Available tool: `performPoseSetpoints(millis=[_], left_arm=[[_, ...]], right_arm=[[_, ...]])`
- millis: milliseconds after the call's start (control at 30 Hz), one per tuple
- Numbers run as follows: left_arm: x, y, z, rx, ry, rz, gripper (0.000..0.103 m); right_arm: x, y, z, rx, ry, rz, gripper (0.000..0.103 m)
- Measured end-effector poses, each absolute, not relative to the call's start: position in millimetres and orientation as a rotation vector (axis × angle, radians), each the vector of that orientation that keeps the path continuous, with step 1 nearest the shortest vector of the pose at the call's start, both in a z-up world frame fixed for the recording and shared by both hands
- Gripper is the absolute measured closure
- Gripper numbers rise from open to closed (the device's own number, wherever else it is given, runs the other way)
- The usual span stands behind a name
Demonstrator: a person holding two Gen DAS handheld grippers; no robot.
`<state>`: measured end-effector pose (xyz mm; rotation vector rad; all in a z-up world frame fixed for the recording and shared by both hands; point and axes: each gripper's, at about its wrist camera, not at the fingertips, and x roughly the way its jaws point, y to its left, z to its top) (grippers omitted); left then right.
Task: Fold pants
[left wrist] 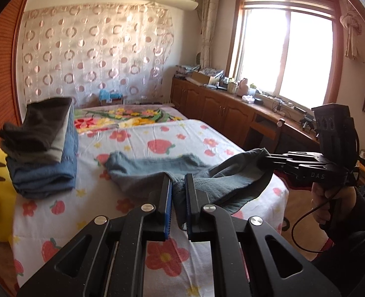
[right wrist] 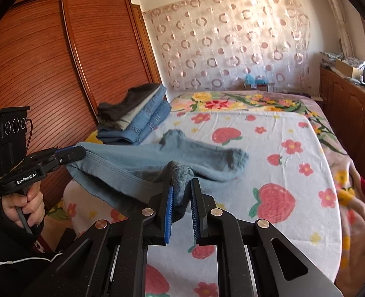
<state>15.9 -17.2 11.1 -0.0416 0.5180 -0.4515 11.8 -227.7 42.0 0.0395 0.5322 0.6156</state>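
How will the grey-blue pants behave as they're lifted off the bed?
Likely floppy: the grey-blue pants sag between the left hand-held gripper and right hand-held gripper. Probably light; the pinched fabric bunches. The legs may drag on the bed.

Each wrist camera looks forward and slightly down along its own jaws, close above the bed (left wrist: 207,133). Both views share the bed, the folded pile (right wrist: 135,116) and the circle-patterned curtain (left wrist: 96,57).

A bed with a strawberry-and-flower sheet (left wrist: 138,138); a stack of folded jeans and dark clothes (left wrist: 44,148) near its far left corner (beside a wooden wardrobe (right wrist: 34,61)). Circle-patterned curtain (left wrist: 96,49) behind, bright window (left wrist: 286,49) right.
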Motion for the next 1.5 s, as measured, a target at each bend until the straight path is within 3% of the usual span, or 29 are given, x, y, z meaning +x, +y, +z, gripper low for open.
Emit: performPoseSetpoints(millis=[300,533,1100,1200,1300,1367,1500], left_arm=[[15,-26,14,-0.009,0.503,-0.458,0.093],[49,-28,-24,-0.032,0.597,-0.424,0.093],[105,-32,-35,-0.023,0.625,-0.366,0.093],[111,-29,-42,-0.041,0.647,-0.36,0.089],[110,-24,-46,-0.045,0.654,-0.347,0.078],[108,-22,-48,-0.047,0.656,-0.346,0.06],[103,-15,-56,-0.06,0.687,-0.374,0.036]], right_arm=[[-7,-241,53,0.042,0.483,0.621,0.09],[28,-229,26,0.038,0.574,0.6,0.09],[106,-187,14,0.024,0.632,0.519,0.09],[118,-184,5,0.033,0.661,0.507,0.09],[127,-183,-2,0.033,0.686,0.501,0.09],[131,-181,-6,0.032,0.697,0.498,0.09],[131,-179,-8,0.023,0.692,0.492,0.09]])
